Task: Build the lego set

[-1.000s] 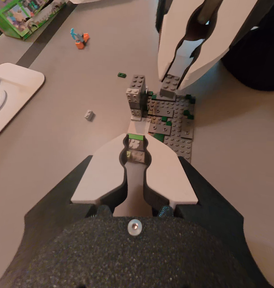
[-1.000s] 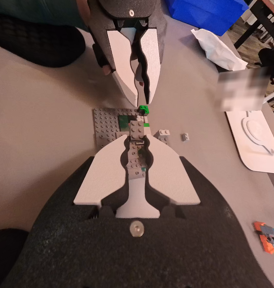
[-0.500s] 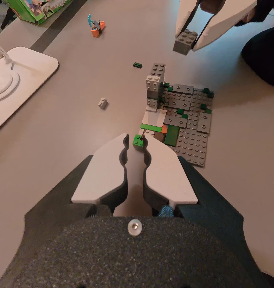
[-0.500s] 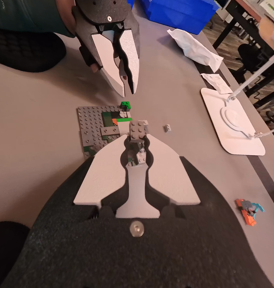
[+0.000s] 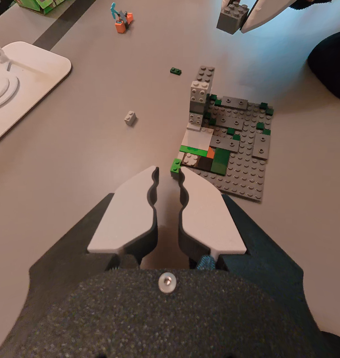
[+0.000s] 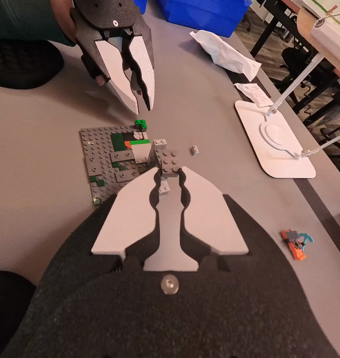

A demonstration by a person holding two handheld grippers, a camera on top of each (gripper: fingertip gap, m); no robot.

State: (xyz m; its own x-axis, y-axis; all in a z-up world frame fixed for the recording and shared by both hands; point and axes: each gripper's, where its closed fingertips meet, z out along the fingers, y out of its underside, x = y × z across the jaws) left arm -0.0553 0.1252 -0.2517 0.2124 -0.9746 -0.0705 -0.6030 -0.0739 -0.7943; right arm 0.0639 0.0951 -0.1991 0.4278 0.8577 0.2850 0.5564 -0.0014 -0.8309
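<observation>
Grey baseplate flat on the grey worktop, carrying a grey brick tower at one edge and a bright green brick at an adjacent corner. Left gripper: fingertips slightly parted, empty, just outside the green-brick corner. Right gripper: closed on a dark grey brick, raised above the tower side. Bare worktop surrounds the baseplate; a small light grey brick and a dark green plate lie apart from it. Right wrist view alone shows a white wrapper and blue bin beyond the baseplate; both views show the white stand base and orange figure.
</observation>
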